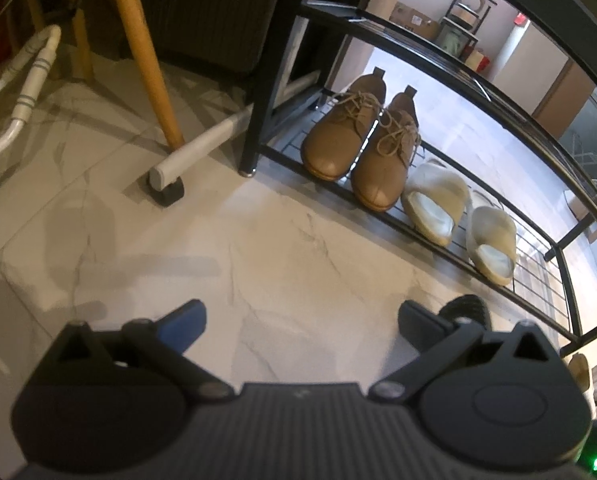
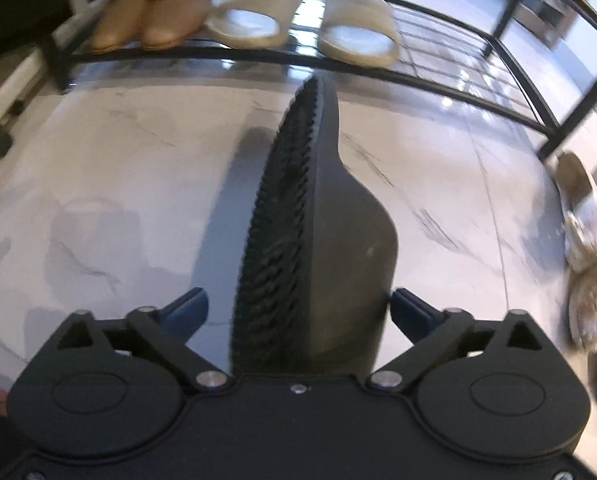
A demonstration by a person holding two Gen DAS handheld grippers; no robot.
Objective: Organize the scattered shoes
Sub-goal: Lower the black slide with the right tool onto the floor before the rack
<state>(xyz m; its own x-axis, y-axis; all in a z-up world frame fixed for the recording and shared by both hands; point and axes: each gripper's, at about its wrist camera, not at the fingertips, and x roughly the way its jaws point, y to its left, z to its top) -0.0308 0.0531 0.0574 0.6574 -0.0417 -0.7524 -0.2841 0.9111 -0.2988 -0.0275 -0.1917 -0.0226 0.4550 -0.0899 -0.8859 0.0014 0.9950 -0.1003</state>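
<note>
Gripping black slipper (image 2: 322,240) on edge in right gripper (image 2: 298,312), long axis and toe toward shoe rack (image 2: 258,56); left gripper (image 1: 300,326) wide, holding nothing.

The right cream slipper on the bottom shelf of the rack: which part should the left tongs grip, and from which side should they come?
Probably the raised strap of the right cream slipper, approached from the open front of the shoe rack. The strap arches above the flat sole, so one finger could slide under it through the toe opening, which faces outward. The left tongs are open and empty.
</note>
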